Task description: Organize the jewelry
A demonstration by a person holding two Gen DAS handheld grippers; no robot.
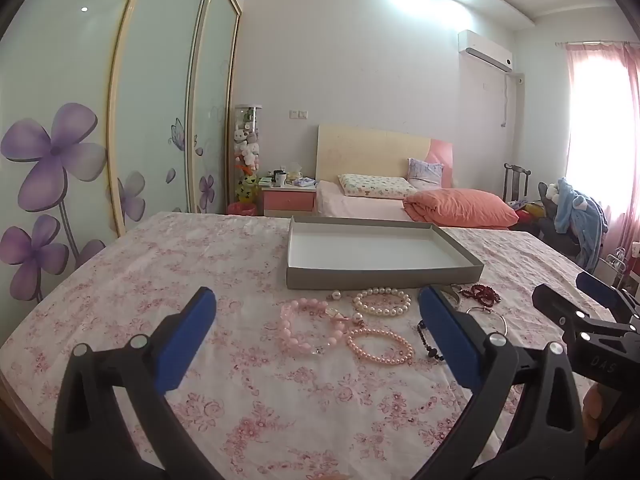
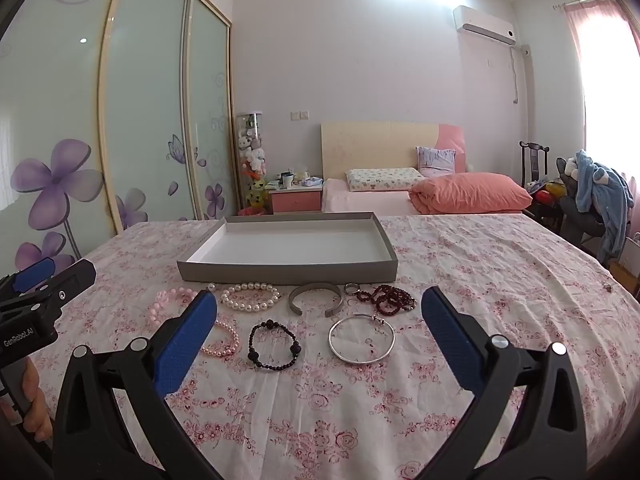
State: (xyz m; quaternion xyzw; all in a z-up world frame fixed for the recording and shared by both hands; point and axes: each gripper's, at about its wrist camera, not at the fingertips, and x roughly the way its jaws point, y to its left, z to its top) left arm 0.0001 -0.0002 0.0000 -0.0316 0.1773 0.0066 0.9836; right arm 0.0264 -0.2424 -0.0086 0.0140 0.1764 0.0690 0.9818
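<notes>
Hovering low over the near edge of the counter, both tools wait with their jaws spread wide and nothing between them: the left gripper faces the pink and pearl pieces, the right gripper the dark and metal ones. No piece has gone into the box yet, so the job looks to be at its very start, with a first pick still to be chosen.

Nearest lie a black bead bracelet and a thin silver bangle, a smooth closed hoop lying flat on the cloth. To their left sits a small pink pearl bracelet, and just beside it a chunkier pale pink bead bracelet. Further back come a white pearl bracelet, an open grey metal cuff, a small ring and a bunched dark red bead strand.

Beyond them stands the shallow grey cardboard box, white inside and bare.

The flat hoops probably call for a low, level approach, one blue pad sliding under or against the rim; the crumpled floral cloth may snag or lift with them. Beaded pieces should give more to pinch.
</notes>
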